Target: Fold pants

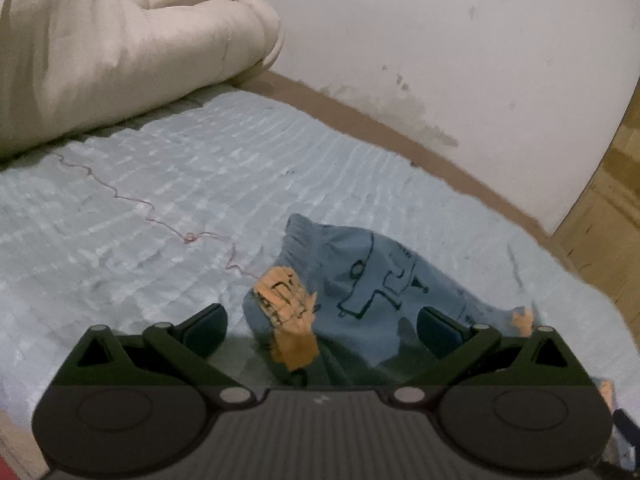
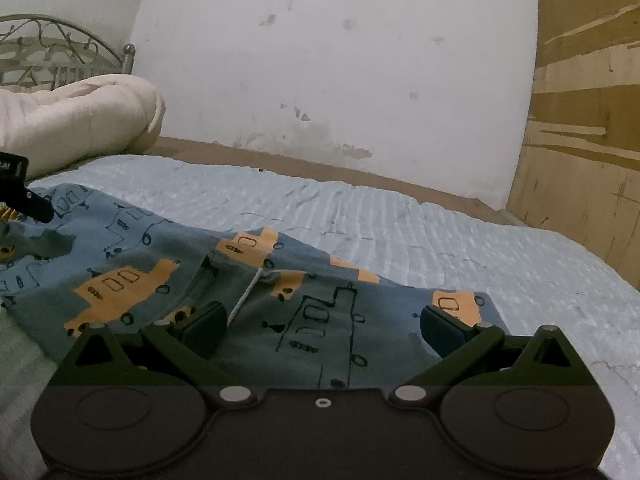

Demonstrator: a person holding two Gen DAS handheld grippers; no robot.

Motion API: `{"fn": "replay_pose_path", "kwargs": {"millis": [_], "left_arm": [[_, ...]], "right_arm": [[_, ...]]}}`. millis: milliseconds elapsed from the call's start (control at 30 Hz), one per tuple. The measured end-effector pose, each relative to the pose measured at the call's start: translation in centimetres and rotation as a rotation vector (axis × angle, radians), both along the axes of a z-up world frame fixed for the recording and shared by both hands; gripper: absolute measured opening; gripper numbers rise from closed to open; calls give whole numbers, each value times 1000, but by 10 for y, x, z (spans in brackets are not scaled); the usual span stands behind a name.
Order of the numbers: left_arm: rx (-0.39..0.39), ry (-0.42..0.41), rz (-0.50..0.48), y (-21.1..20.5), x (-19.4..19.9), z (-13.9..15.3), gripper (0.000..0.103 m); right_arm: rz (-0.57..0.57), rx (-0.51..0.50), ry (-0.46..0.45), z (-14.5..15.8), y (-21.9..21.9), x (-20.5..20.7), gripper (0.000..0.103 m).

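Note:
Blue pants with orange vehicle prints and black line drawings lie on the bed. In the left wrist view the pants (image 1: 372, 280) are bunched, with a ribbed cuff end pointing away. My left gripper (image 1: 320, 330) is open just above this bunched end. In the right wrist view the pants (image 2: 168, 280) spread flat across the sheet, with a white drawstring (image 2: 248, 292) at the waist. My right gripper (image 2: 320, 330) is open just over the waist part. The left gripper (image 2: 24, 200) shows at the far left edge, over the other end.
The bed has a light blue textured sheet (image 1: 160, 200). A rolled beige blanket (image 1: 120, 48) lies at the head, by a metal headboard (image 2: 60, 52). A red thread (image 1: 140, 204) lies on the sheet. A stained white wall (image 2: 320, 60) and wooden panel (image 2: 580, 120) border the bed.

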State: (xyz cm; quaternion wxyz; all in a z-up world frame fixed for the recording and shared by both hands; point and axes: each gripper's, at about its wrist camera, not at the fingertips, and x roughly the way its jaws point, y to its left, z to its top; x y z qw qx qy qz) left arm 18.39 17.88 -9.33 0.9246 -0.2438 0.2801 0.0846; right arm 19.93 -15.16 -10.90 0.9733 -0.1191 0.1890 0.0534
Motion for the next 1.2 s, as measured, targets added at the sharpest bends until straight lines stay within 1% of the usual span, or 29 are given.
{"fn": "replay_pose_path", "kwargs": {"millis": [100,167,233,267,333,367,433,467,500,533,567,600,733,900,1000,1100,1133,1200], "left_arm": [[-57,-42,-6,5,-6,-1,102],[-96,-67,-5,8,-11,0,98],[-124,-62,19,11,-12,0,85],[-133,-47,38,12,-11,-1,82],[-127,-6,76,14,-10,-3,65],[-123,3,86,14,-9,-3,62],[-124,16,97,16,-10,-3,50],[-128,21,97,16,-10,-2,48],[-129,29,100,16,-9,-1,43],[-123,37,104,16,-9,-1,35],[-112,45,106,15,-8,1,31],[-105,43,105,14,-7,3,23],[-71,20,112,5,-7,15,18],[-71,-65,87,-7,-13,33,17],[-41,-99,45,-24,-12,50,16],[-11,-139,-24,-47,-9,69,16],[-1,-156,-55,-55,-8,76,16],[17,-190,-119,-72,-7,89,16]], "right_arm": [[4,7,-17,-4,-1,-2,102],[7,22,-13,-4,-4,-2,102],[8,40,-7,-4,-6,-1,102],[8,45,-6,-4,-6,-1,102],[9,45,-11,-4,-7,-2,102],[8,44,-13,-5,-7,-2,102],[9,44,-17,-5,-7,-3,102],[9,45,-18,-5,-7,-4,102],[8,46,-20,-6,-7,-4,102],[7,46,-22,-6,-6,-4,102],[6,43,-26,-7,-6,-5,102],[5,40,-30,-7,-5,-5,102],[1,25,-45,-8,-3,-8,102],[-4,17,-50,-8,-1,-8,102],[-12,-8,-65,-9,2,-10,102],[-14,-17,-72,-6,3,-11,102],[-20,-3,-81,-2,2,-12,102],[-52,77,-158,11,-9,-23,102]]}}
